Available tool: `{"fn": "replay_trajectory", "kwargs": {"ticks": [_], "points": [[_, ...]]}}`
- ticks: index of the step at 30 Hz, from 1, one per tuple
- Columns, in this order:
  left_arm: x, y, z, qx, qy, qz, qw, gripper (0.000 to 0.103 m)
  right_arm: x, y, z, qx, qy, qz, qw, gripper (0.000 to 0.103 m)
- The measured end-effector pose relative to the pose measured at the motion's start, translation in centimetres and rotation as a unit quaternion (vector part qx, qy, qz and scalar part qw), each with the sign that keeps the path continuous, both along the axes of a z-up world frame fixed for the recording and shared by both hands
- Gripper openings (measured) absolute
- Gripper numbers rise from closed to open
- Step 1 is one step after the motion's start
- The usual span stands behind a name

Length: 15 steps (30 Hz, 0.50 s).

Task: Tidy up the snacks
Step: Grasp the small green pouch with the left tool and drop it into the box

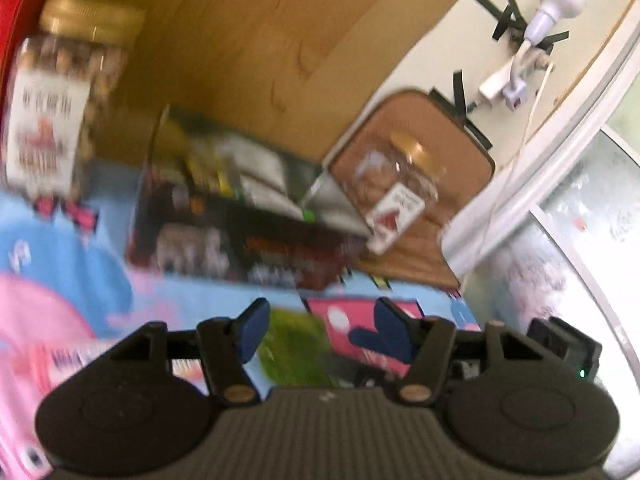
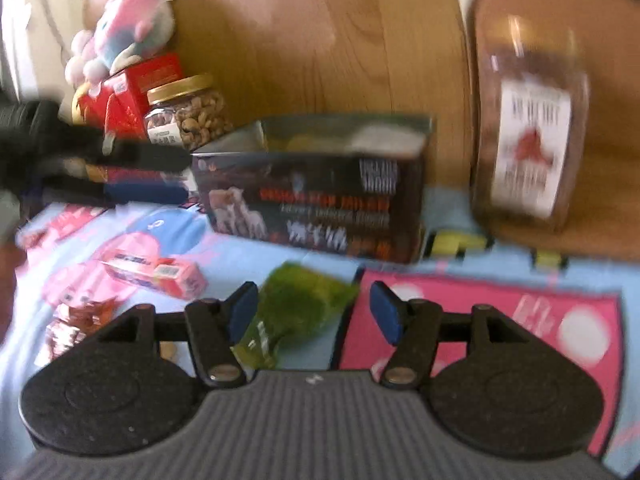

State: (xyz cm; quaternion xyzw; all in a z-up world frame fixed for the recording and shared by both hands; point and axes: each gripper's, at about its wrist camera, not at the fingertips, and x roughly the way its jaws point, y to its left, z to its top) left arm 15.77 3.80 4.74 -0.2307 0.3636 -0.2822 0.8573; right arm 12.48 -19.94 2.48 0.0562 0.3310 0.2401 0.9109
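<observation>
The left gripper (image 1: 320, 330) points forward and downward, its blue-padded fingers (image 1: 252, 330) parted with nothing pressed between them. The right gripper (image 2: 312, 312) tilts down likewise — jaws spread apart, the pads (image 2: 384, 316) gripping nothing. In the right wrist view, the left gripper (image 2: 160, 176) reaches in from the left edge, blurred — its fingers lying roughly level.

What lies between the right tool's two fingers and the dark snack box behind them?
A green packet lies on the patterned cloth between the open right tool and the dark snack box, clearest in the right wrist view.
</observation>
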Motion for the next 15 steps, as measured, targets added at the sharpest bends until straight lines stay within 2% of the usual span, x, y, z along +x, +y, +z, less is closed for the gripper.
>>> {"fn": "replay_trajectory", "kwargs": {"ticks": [3, 4, 8, 13, 15], "points": [[-0.6, -0.3, -1.0, -0.003, 0.017, 0.004, 0.9998, 0.058, -1.5, -1.7, -0.5, 0.057, 0.022, -0.023, 0.998, 0.061], [-0.7, -0.3, -1.3, -0.003, 0.023, 0.003, 0.9997, 0.058, -1.9, -2.2, -0.7, 0.064, 0.026, -0.028, 0.997, 0.056], [-0.7, -1.2, -2.9, 0.022, 0.048, 0.005, 0.9986, 0.058, -1.5, -1.4, -0.6, 0.031, 0.01, -0.035, 0.999, 0.054], [-1.3, -2.3, -4.0, 0.041, 0.049, 0.012, 0.9978, 0.063, 2.4, -1.8, -1.8, 0.086, 0.046, -0.043, 0.994, 0.048], [-1.2, -2.5, -4.1, 0.035, 0.05, 0.017, 0.998, 0.063, 3.1, -1.7, -2.0, 0.101, 0.064, -0.03, 0.992, 0.03]]}}
